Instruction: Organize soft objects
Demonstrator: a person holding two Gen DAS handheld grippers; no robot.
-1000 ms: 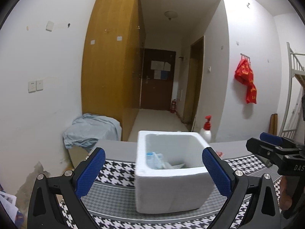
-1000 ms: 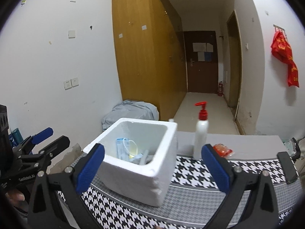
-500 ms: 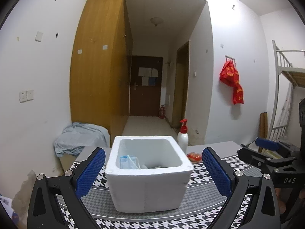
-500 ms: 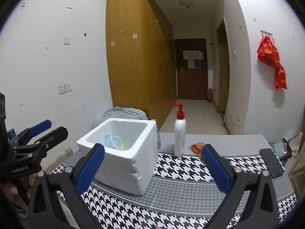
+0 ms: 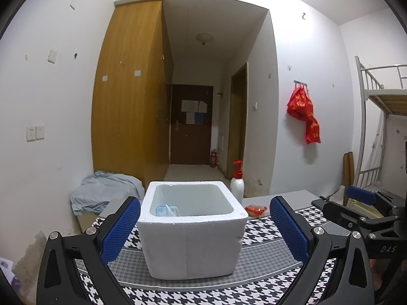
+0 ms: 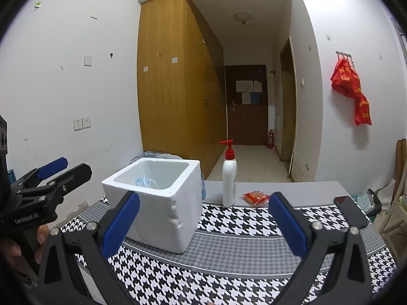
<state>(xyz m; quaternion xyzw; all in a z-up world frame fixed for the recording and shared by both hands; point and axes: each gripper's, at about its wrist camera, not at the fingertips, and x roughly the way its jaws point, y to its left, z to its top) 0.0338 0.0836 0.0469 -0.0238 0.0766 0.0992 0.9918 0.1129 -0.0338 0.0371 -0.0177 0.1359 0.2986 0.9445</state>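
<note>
Both claws gape wide and empty, left claw (image 5: 204, 225) and right claw (image 6: 203, 222), above the counter (image 6: 254, 249); foam box (image 5: 193, 231) sits near its left edge.

1 foam box (image 6: 162, 203), 1 pump btl (image 6: 229, 181), 1 red pkt (image 6: 255, 195), 1 phone (image 6: 351, 211).

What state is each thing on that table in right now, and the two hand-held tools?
Foam box: upright, lidless, light-blue soft items inside.
Pump bottle: upright, beside the box.
Red packet: lying flat on the table.
Phone: lying flat, screen dark.
Left tool: open, holding nothing.
Right tool: open, holding nothing.
</note>
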